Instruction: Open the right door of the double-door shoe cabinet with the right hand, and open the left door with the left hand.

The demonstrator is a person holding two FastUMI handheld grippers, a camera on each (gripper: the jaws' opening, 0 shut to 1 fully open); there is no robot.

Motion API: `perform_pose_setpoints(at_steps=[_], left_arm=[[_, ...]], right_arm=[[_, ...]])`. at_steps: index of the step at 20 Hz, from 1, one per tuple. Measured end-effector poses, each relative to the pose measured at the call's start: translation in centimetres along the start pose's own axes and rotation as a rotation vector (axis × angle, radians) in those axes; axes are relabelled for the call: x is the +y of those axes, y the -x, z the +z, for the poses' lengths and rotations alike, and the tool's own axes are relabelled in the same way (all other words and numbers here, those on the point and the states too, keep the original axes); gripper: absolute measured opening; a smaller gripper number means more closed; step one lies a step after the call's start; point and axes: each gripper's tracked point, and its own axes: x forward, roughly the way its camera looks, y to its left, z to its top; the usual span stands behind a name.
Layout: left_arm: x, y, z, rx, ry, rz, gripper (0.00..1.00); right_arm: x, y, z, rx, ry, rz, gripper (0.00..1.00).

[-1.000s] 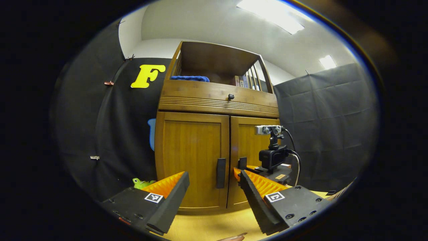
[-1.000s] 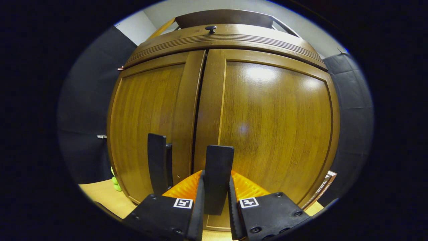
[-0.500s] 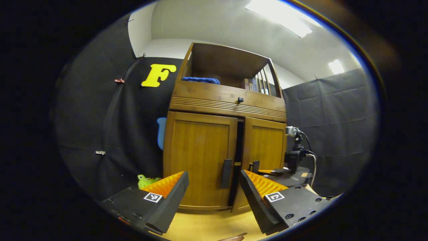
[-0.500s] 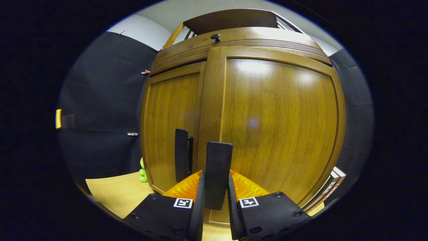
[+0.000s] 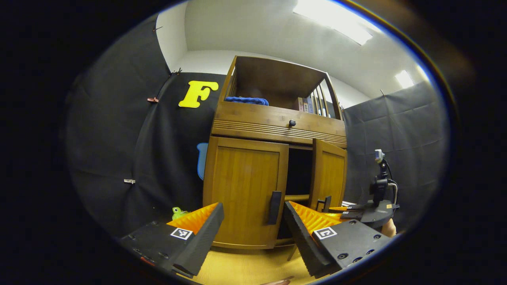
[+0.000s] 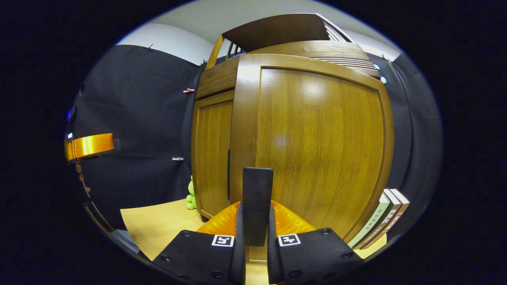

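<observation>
The left gripper view looked from low down, near the tabletop (image 5: pixel 245 269), upward and forward at the shoe cabinet (image 5: pixel 277 118) from a moderate distance, taking in its full height and the ceiling. The left door (image 5: pixel 245 190) faced it squarely; the right door (image 5: pixel 330 174) appeared edge-on, swung outward. The right gripper (image 5: pixel 336 208) sat at that door's handle, right of centre.

The right gripper view sat very close against the right door (image 6: pixel 317 150), facing its panel and tilted upward, with the handle (image 6: pixel 257 206) directly ahead between its fingers.

Both views shared the cabinet front, the left door (image 6: pixel 212 158), the green toy (image 5: pixel 179 213) (image 6: pixel 191 196) and the tabletop (image 6: pixel 158 225).
</observation>
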Motion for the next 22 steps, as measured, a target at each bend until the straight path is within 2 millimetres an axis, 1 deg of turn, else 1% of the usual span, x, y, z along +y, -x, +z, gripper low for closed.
perform_pose_setpoints(at_steps=[5, 7, 8, 9, 13, 16, 20, 21, 22], left_arm=[[-1.8, -0.1, -0.7, 0.007, 0.003, -0.047, 0.95], [-2.2, -0.2, -0.7, 0.001, 0.005, -0.057, 0.95], [-2.4, -0.4, -0.8, -0.002, 0.007, -0.061, 0.95], [-2.8, -0.6, -0.8, -0.003, 0.013, -0.069, 0.95], [-4.6, -1.7, -1.5, 0.007, 0.038, -0.11, 0.95], [-6.1, -2.9, -2.7, 0.031, 0.033, -0.136, 0.95], [-8.2, -4.2, -3.9, 0.062, 0.045, -0.174, 0.95], [-8.6, -4.5, -4.1, 0.07, 0.046, -0.179, 0.95], [-9.0, -4.9, -4.5, 0.077, 0.047, -0.183, 0.96]], right_arm=[[-1.0, 5.2, 0.1, 0.009, 0.008, 0.063, 0.25], [-1.4, 7.1, 0.1, 0.014, 0.003, 0.089, 0.25], [-1.7, 7.9, 0.2, 0.013, -0.002, 0.099, 0.21], [-2.0, 8.6, 0.3, 0.008, -0.008, 0.102, 0.25], [-3.4, 11.1, 0.5, -0.003, 0.004, 0.073, 0.26], [-4.4, 12.7, 0.5, -0.016, 0.009, 0.038, 0.25], [-6.3, 14.8, 0.6, -0.034, 0.009, -0.023, 0.25], [-6.8, 15.5, 0.6, -0.038, 0.015, -0.044, 0.2], [-7.6, 16.1, 0.6, -0.042, 0.023, -0.068, 0.25]])
